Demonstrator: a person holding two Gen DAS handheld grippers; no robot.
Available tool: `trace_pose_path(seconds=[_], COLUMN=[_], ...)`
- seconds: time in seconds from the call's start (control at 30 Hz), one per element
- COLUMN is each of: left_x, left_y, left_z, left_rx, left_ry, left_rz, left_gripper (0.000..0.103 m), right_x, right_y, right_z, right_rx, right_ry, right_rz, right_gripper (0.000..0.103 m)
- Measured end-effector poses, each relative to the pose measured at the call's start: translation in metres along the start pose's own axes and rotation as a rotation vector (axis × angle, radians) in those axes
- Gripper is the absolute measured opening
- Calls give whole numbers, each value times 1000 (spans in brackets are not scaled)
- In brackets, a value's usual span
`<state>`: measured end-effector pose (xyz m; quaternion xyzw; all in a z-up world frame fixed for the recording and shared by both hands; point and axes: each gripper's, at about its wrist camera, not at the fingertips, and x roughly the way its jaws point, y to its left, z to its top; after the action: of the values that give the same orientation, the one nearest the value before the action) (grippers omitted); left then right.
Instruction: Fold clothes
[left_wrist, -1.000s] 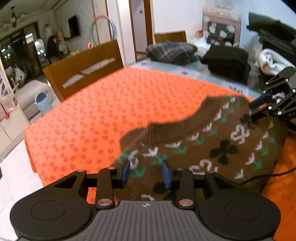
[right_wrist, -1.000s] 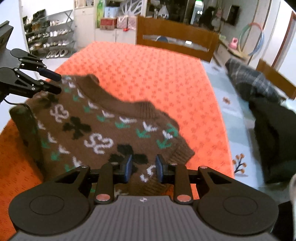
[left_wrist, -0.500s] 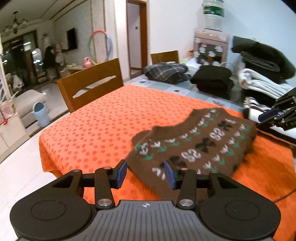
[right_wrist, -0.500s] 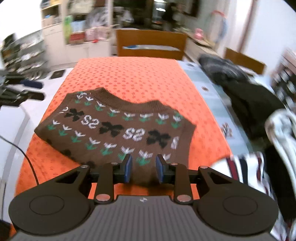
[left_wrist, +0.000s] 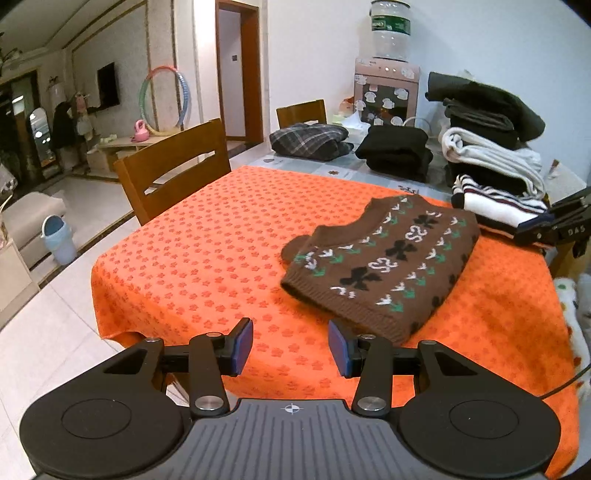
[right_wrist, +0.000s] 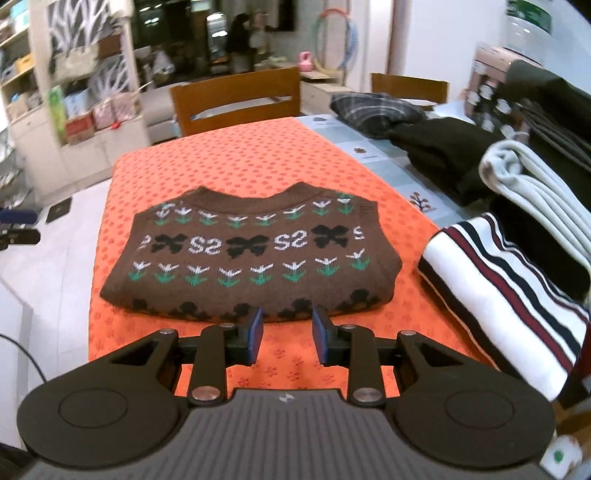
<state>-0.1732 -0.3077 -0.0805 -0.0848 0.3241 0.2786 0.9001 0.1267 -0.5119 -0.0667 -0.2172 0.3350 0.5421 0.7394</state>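
**Both tongs let go and pull back from the folded sweater**

A second ago both tongs were closed on the brown sweater's edge; now the left gripper (left_wrist: 290, 346) and the right gripper (right_wrist: 287, 335) have backed off, and each stands with its blue pads apart and nothing between them.

The sweater (right_wrist: 251, 258) lies folded flat on the orange cloth (left_wrist: 207, 251), a neat rectangle with its collar turned to the far side. In the right wrist view it fills the middle of the frame, its near edge just above the right gripper's fingertips. In the left wrist view it sits right of centre (left_wrist: 384, 258), beyond and to the right of the open left gripper.

In the right wrist view, a stack of folded clothes (right_wrist: 517, 258) crowds the right side of the frame, its striped bottom piece just beside the sweater's right edge. Further back, in the upper right, lie a black folded garment (right_wrist: 443, 151) and a plaid one (right_wrist: 373, 109). A wooden chair (right_wrist: 240, 99) stands behind the table at upper centre.

In the left wrist view, a water dispenser (left_wrist: 388, 74) stands against the wall at top centre, and a hula hoop (left_wrist: 166, 99) leans at upper left.
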Motion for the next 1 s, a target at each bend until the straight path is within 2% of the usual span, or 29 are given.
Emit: trace_pose_path(seconds=[0.23,0.43,0.57,0.7,0.83,1.0], left_x=[49,116,155,187,205,215], left_y=[28,38,40,44,48,50], left_z=[24,53,68,77,77,76], left_rx=[46,180,189,146,138,125], left_ry=[21,72,147,204,263,325], left_rz=[-85,-265,-372,-423,-483,-559], left_gripper=[48,48,48,48,47,46], right_x=[25,76,103,114,118,129], right_y=[-10,-20,-26,-32,-52,-74], right_z=[15,34,44,50,50,52], right_rx=[107,141,171,208,302,376], right_ry=[-49,-47,-33,-23,-26,-10], right_rz=[-103,-199,-253,-314,-324,-285], right_gripper=[34,34,34,37,48,55])
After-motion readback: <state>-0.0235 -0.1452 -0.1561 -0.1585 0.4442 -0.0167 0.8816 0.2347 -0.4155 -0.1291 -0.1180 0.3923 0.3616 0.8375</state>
